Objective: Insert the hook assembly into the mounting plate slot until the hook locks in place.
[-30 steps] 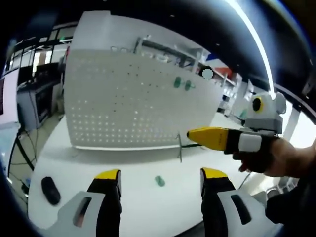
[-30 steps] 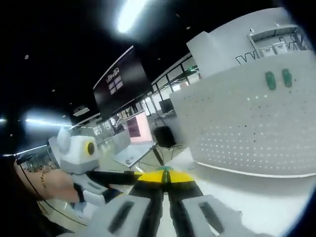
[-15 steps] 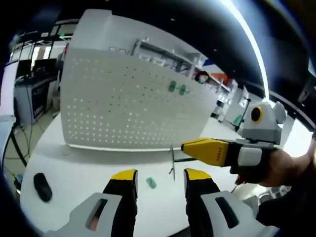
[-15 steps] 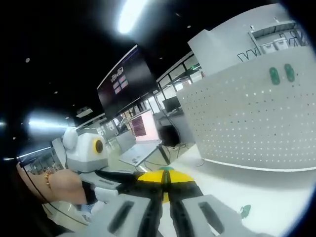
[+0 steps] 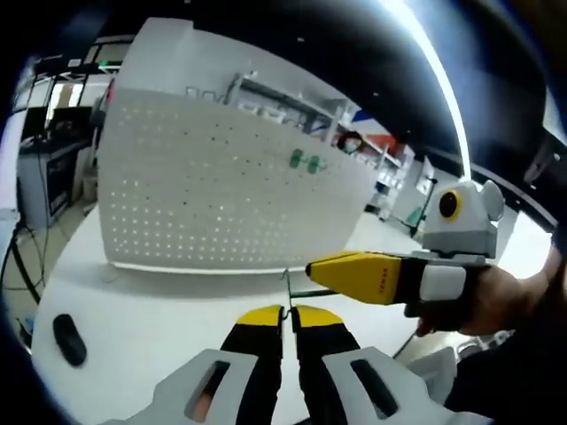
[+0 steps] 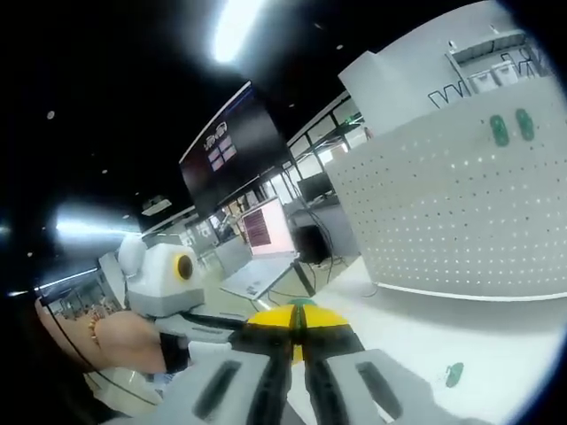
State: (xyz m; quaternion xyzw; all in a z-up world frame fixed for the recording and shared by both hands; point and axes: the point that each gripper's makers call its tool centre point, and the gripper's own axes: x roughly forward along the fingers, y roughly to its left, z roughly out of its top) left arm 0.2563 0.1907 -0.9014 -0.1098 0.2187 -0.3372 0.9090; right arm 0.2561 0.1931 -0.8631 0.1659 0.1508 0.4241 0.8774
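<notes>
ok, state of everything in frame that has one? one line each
left tongs: shut on the hook's thin metal rod
right tongs: shut on the hook's green end
hook: held in the air by both tongs, short of the pegboard
pegboard: upright on the table, two green pieces mounted on it
green clip: lying loose on the table

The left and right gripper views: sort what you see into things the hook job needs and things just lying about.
Job:
pegboard
metal hook
left gripper
right gripper

Lying about:
green pieces on the board
green piece on the table
dark object
laptop
</notes>
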